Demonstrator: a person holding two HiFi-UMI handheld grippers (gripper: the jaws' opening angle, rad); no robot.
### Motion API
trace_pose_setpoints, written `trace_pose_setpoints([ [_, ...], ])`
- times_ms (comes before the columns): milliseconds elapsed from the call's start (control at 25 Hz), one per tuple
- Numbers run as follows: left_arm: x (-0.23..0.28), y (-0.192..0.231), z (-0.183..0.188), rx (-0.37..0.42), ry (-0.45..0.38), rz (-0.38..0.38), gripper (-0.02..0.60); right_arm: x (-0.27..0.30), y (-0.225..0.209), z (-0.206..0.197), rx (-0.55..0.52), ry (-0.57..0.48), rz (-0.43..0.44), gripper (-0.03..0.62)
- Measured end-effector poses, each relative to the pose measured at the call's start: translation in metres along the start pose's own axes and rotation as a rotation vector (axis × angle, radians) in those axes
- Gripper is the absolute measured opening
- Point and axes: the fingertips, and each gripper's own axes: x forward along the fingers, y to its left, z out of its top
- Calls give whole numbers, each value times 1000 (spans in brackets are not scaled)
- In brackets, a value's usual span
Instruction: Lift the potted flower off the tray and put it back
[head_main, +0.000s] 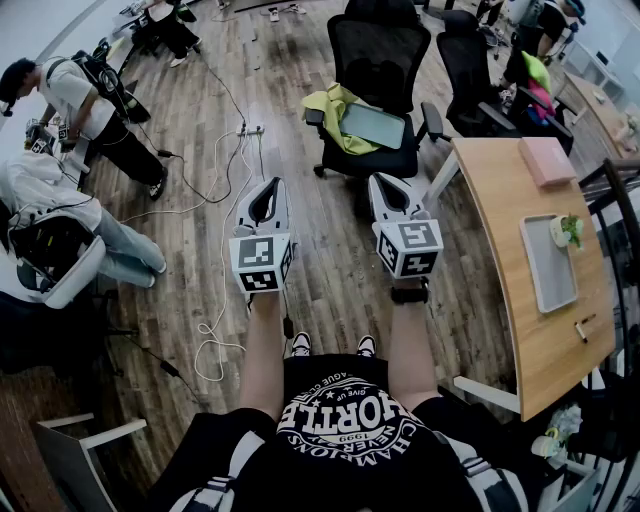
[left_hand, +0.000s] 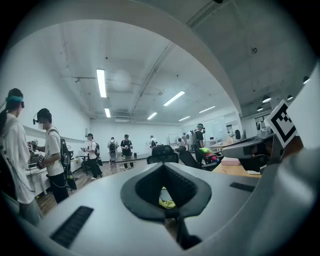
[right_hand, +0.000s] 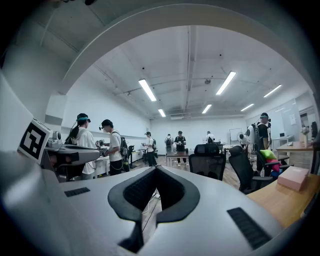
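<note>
The potted flower (head_main: 566, 231), a small white pot with green leaves, stands on the far corner of a grey tray (head_main: 545, 275) on the wooden table (head_main: 520, 340) at the right. Both grippers are held out level over the wood floor, well to the left of the table. My left gripper (head_main: 267, 187) is shut with nothing in it, and its closed jaws (left_hand: 164, 166) point down the room. My right gripper (head_main: 385, 182) is also shut and empty, seen from its own camera (right_hand: 156, 169). The flower does not show in either gripper view.
A pink box (head_main: 547, 160) lies on the table's far end. A black office chair (head_main: 375, 90) with a yellow-green cloth stands straight ahead, and another is beside it. Cables trail over the floor (head_main: 215, 180). Several people stand at the left and far back.
</note>
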Motion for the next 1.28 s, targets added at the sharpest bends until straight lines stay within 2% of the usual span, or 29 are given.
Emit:
trace_pose_setpoints([
  [280, 12, -40, 9, -38, -22, -57, 18, -14, -28, 7, -8, -16, 6, 20],
  [440, 20, -60, 11, -60, -22, -49, 18, -25, -45, 10, -16, -29, 14, 20],
  [720, 44, -113, 24, -66, -23, -76, 18, -57, -101, 18, -26, -47, -12, 20],
  [960, 63, -183, 35, -66, -33, -159, 18, -95, -152, 17, -11, -50, -64, 20],
  [1280, 83, -260, 51, -18, -34, -297, 18, -139, -212, 11, 63, -62, -172, 20],
])
